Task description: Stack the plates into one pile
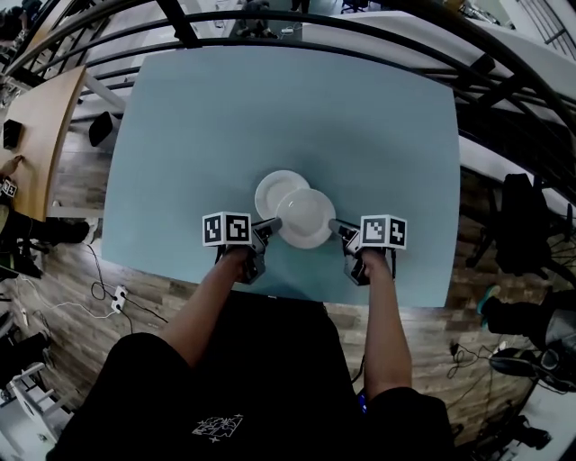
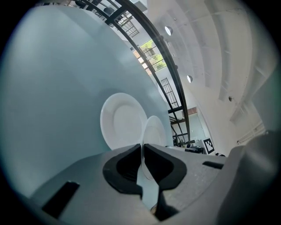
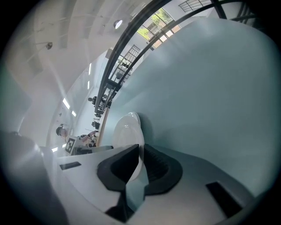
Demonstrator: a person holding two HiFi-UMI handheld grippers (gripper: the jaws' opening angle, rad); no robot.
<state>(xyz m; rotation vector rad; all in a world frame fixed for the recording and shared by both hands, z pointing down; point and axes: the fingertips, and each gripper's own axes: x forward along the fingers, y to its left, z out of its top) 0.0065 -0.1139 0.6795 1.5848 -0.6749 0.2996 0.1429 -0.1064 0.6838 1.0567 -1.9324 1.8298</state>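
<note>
pale blue table [image 1: 180,135] in the head view: a white near plate [image 1: 306,218], pinched at opposite rims by the left gripper [image 1: 267,230] and right gripper [image 1: 338,228], overlaps and hides part of the far plate [image 1: 273,187]. black railing [image 1: 360,27] curves behind. left gripper view: jaws narrowed on the near plate's rim, far plate flat beyond. right gripper view: jaws clamp the other rim.

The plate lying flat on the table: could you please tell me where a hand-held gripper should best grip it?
On the flat plate, I would grip the thin rim at its far-left arc, coming in low from that side. It lies flat, so only the lip fits between jaws, and the held plate overlaps its near-right part.
</note>
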